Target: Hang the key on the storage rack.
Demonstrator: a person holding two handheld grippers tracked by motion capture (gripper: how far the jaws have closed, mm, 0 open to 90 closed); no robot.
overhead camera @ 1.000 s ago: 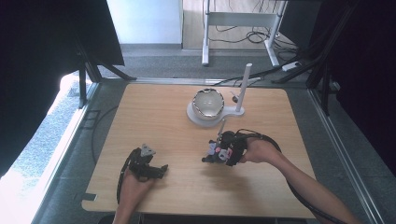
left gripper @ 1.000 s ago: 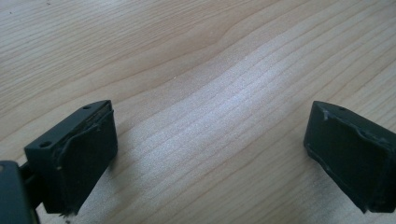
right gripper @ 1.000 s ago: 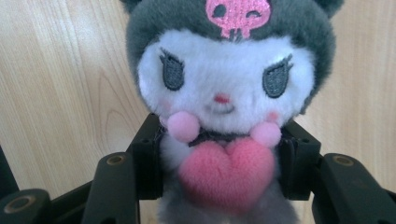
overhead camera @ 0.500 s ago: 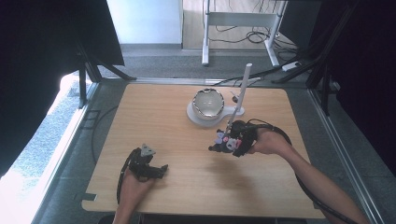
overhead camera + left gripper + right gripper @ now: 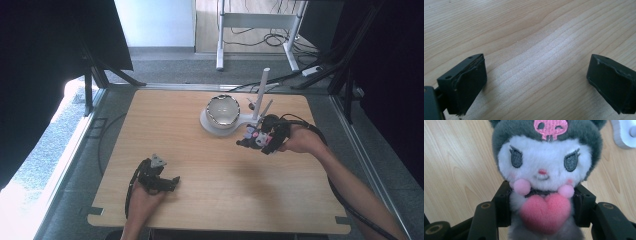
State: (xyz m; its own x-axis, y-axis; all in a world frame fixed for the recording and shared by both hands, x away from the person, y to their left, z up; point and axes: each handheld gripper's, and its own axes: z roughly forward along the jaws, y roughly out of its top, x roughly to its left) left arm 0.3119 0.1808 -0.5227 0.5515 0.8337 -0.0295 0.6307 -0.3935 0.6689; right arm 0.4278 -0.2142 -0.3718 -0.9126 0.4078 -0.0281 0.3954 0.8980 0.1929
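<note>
A small plush toy (image 5: 544,170) with a grey hood, white face and pink heart is clamped at its body between the jaws of my right gripper (image 5: 541,207). In the high view the plush toy (image 5: 252,136) and right gripper (image 5: 260,139) hang just right of a white stand (image 5: 212,125) that carries a shiny bowl (image 5: 223,110) and an upright white post (image 5: 261,92). My left gripper (image 5: 167,182) rests low near the table's front left, jaws wide apart over bare wood in the left gripper view (image 5: 536,77), nothing between them.
The wooden table (image 5: 175,130) stands on a grey floor. Black cables trail from both grippers. A dark curtain hangs at the left and right, and a white frame with cables stands beyond the far edge.
My right gripper has carried the plush toy up and to the right, closer to the white stand. The left gripper has stayed where it was.
</note>
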